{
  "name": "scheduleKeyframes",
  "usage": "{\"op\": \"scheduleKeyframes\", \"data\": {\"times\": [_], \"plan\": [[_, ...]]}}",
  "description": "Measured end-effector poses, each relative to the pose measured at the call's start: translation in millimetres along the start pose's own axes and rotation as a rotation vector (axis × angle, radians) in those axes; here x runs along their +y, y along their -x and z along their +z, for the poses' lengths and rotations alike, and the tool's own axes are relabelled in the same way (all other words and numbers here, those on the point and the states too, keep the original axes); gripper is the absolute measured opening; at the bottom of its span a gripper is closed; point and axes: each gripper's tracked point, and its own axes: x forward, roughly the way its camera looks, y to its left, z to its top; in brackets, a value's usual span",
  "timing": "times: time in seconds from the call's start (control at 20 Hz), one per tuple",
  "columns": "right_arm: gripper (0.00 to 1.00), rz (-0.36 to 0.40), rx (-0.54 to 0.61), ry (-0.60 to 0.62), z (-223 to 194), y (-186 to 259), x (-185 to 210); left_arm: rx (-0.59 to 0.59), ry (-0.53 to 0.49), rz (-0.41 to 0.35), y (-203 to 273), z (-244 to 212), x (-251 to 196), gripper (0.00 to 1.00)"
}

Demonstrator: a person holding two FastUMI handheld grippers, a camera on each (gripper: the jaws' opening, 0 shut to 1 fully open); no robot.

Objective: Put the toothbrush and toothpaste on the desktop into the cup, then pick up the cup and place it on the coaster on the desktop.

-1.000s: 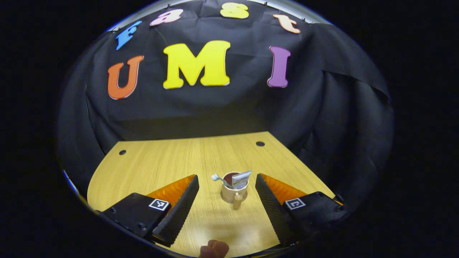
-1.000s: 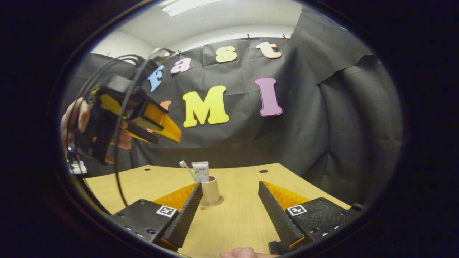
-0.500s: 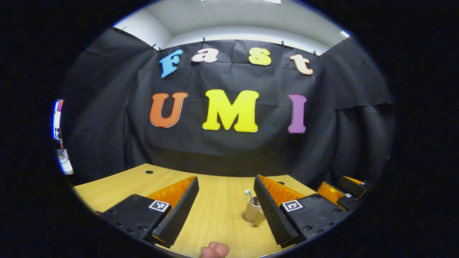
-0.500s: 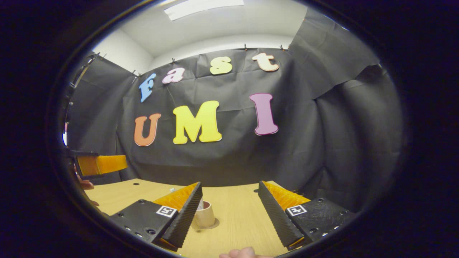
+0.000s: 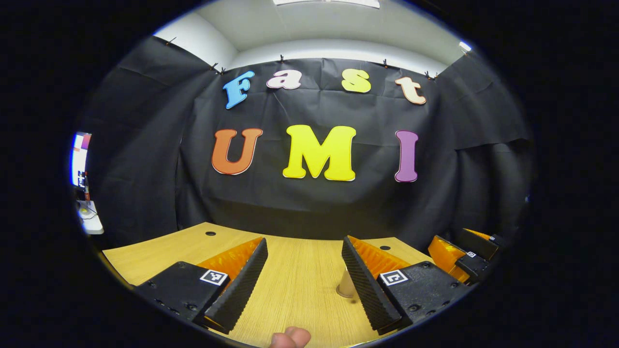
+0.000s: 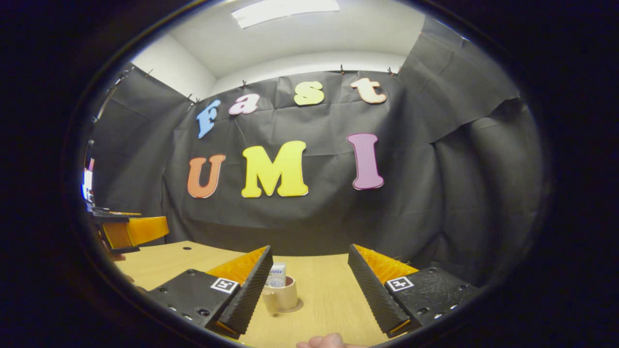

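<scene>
cup (image 6: 282, 296) beside left jaw, jaws apart

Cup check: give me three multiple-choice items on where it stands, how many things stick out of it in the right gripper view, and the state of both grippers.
1. Where does the cup stand?
A. on a round coaster on the desk
B. between the right gripper's fingers, lifted
C. tipped over at the desk's edge

2. How many things show above the cup's rim in the right gripper view?
A. none
B. one, the toothpaste
C. three

3. What state are the grippers in?
A. both shut on the cup
B. left open, right shut
C. both open, holding nothing

Answers: 1 A, the cup sits upright with a flat disc showing round its base. 2 B, only the tube's top shows beside the finger, which may hide more. 3 C, the left gripper and the right gripper each show a wide gap over bare desk.
</scene>
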Motion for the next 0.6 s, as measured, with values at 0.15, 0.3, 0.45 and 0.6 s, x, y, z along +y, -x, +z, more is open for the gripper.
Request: {"op": "scheduleKeyframes", "data": {"times": [0.15, 0.3, 0.45, 0.6], "plan": [[0.95, 0.015, -0.019, 0.019, 10.2, -0.6, 4.8, -0.015, -0.01, 0.01, 0.3, 1.1, 1.5, 0.98], [0.95, 0.022, -0.024, 0.033, 14.9, -1.7, 6.9, -0.023, -0.048, 0.028, 3.2, 3.1, 6.3, 0.98], [0.95, 0.025, -0.009, 0.029, 12.9, -0.6, 7.7, -0.027, -0.073, 0.04, 6.2, -1.3, 12.3, 0.98], [0.91, 0.03, 0.003, 0.045, 9.2, 1.2, 12.8, -0.024, -0.065, 0.034, 4.1, -7.0, 8.1, 0.98]]}}
